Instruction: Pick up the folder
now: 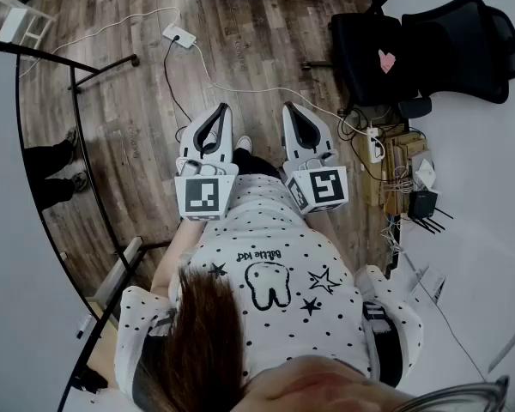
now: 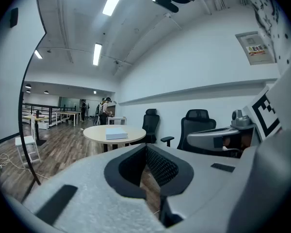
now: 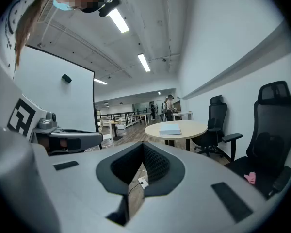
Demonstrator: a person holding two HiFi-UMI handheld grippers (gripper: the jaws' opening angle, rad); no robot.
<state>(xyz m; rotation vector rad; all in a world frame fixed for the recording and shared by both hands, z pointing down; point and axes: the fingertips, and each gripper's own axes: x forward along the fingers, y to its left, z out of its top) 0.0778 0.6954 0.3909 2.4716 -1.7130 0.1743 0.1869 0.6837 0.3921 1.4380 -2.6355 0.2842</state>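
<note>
The folder (image 2: 116,134) is a flat pale slab lying on a round light-wood table (image 2: 98,137) some way ahead of me; it also shows in the right gripper view as the folder (image 3: 170,129) on that table (image 3: 194,127). Neither shows in the head view. My left gripper (image 1: 220,109) and right gripper (image 1: 289,109) are held side by side in front of the person's body, over the wooden floor, pointing forward. The left gripper (image 2: 145,147) has its jaws together with nothing between them. The right gripper (image 3: 143,145) is likewise shut and empty. Both are far from the folder.
Black office chairs (image 2: 197,126) stand by the white wall beyond the table, and another black chair (image 1: 429,51) with a pink item on it is at the right. A power strip (image 1: 179,34) and cables lie on the floor. A dark metal frame (image 1: 75,136) runs along the left. People stand far back.
</note>
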